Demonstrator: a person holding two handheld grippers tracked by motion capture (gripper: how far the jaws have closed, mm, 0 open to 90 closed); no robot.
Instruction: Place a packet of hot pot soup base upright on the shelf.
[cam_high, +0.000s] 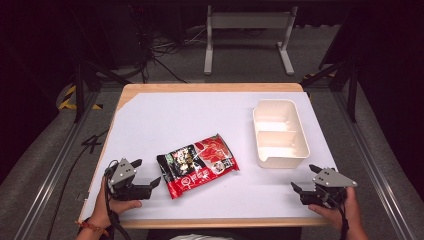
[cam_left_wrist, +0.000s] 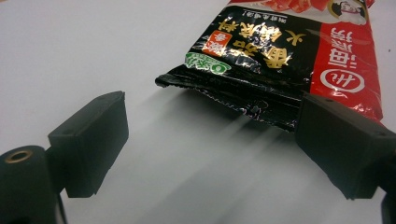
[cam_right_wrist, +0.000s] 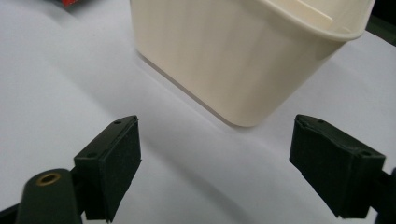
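A red and black snack packet (cam_high: 198, 164) lies flat on the white table sheet, near the front left of centre. My left gripper (cam_high: 146, 173) is open just left of the packet's black end, jaws apart and holding nothing. In the left gripper view the packet's crimped black edge (cam_left_wrist: 243, 100) lies just ahead of the open gripper (cam_left_wrist: 212, 140). A cream two-compartment bin (cam_high: 279, 132) stands at the right. My right gripper (cam_high: 306, 178) is open in front of that bin, a short way off. In the right gripper view the cream bin's rounded corner (cam_right_wrist: 243, 60) rises ahead of the spread gripper (cam_right_wrist: 215, 158).
The white sheet (cam_high: 170, 117) covers a wooden table with a bare wood rim (cam_high: 210, 87) at the back. A metal frame stand (cam_high: 247, 35) and cables sit on the floor beyond the table. Dark rails run along both sides.
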